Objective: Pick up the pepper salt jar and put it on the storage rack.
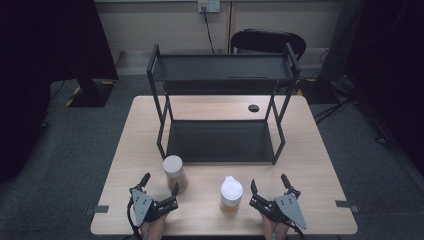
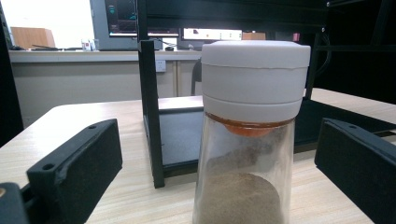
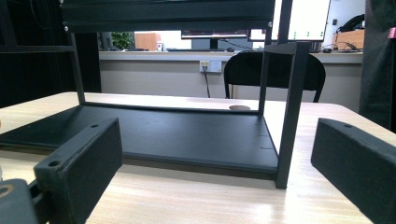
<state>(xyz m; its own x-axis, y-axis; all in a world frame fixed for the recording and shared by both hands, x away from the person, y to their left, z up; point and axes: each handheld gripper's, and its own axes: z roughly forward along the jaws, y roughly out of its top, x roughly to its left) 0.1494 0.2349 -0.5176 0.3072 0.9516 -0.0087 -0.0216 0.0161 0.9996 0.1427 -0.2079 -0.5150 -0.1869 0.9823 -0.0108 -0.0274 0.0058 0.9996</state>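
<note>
left hand-held gripper (image 1: 160,182) – low over the table (image 1: 320,165), level, jaws wide apart, jar (image 1: 174,173) between them, untouched | right hand-held gripper (image 1: 270,184) – level, jaws wide apart, second jar (image 1: 231,195) just left

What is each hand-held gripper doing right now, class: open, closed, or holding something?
Left hand-held gripper: open, jaws on either side of the spice jar, not touching it.
Right hand-held gripper: open, holding nothing.

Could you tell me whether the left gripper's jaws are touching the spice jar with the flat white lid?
Apart. In the left gripper view the spice jar stands between the open jaws of the left gripper, with bare table showing on both sides of it.
</note>
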